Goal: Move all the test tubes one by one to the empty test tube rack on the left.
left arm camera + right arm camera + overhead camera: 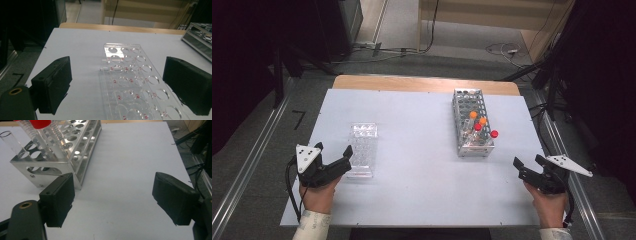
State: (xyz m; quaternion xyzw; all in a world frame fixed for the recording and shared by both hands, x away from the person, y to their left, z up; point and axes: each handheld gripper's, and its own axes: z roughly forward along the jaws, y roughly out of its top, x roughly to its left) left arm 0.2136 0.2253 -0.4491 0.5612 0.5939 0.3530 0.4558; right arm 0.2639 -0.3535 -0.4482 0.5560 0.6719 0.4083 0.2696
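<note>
While both hands rest low on the surface (412, 115), the left tool (333, 158) gapes empty beside the clear rack (362, 150); the right tool (528, 166), also wide and empty, faces the metal rack (472, 122).

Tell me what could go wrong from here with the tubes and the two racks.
1. The capped tubes stand crowded at the metal rack's near end, so the open right tool might knock a neighbour while taking one.
2. The clear acrylic rack looks light and the open left tool is close beside it; a nudge could slide it.
</note>
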